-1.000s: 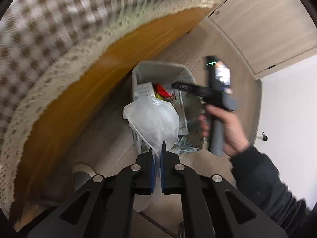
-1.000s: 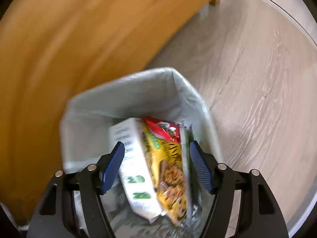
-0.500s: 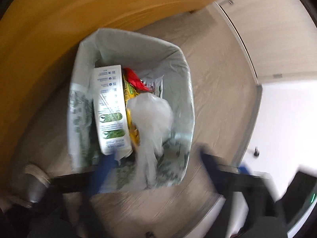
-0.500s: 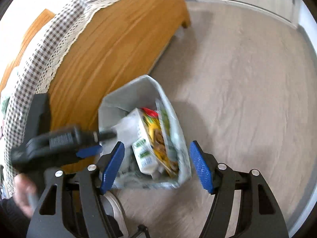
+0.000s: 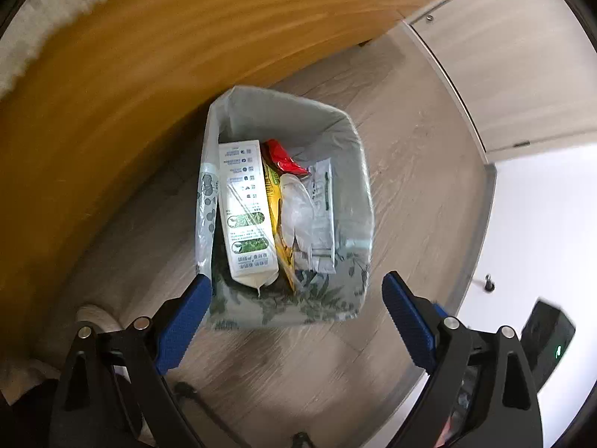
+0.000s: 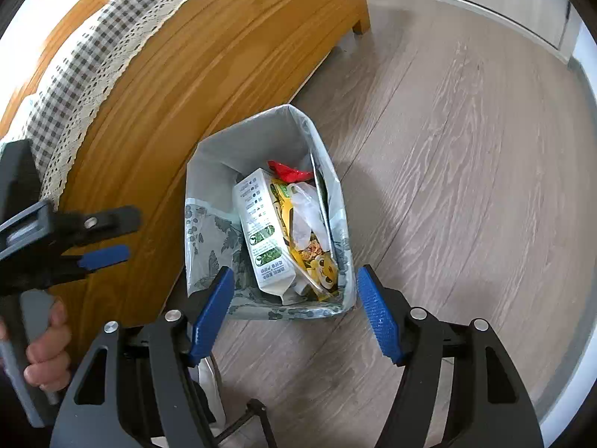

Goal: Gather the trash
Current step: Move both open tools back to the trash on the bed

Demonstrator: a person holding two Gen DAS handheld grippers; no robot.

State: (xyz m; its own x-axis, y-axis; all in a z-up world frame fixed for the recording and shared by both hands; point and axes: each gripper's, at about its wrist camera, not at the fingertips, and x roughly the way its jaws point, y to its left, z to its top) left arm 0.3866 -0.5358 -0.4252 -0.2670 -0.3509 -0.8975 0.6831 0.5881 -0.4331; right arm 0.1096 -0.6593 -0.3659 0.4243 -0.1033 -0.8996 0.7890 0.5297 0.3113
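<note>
A lined bin with a leaf pattern (image 5: 358,138) (image 6: 324,142) stands on the floor against a wooden furniture side. In it lie a white carton (image 5: 244,209) (image 6: 263,224), a yellow snack wrapper (image 5: 274,201) (image 6: 317,257), a red wrapper (image 5: 281,156) (image 6: 289,171) and a clear plastic bag (image 5: 296,212) (image 6: 306,212). My left gripper (image 5: 296,283) (image 6: 115,237) is open and empty, above the bin's near edge. My right gripper (image 6: 294,272) hangs open and empty, higher above the near rim.
The orange wooden furniture side (image 5: 112,93) (image 6: 186,74) rises left of the bin, topped by a checked cloth with lace trim (image 6: 74,74). Wood-look floor (image 6: 447,149) spreads to the right. A person's hand (image 6: 48,351) grips the left tool. A light slipper (image 5: 93,317) is near the bin.
The left gripper opened and let go of the clear plastic bag, which now lies in the bin. The right gripper pulled up and back from the bin.
</note>
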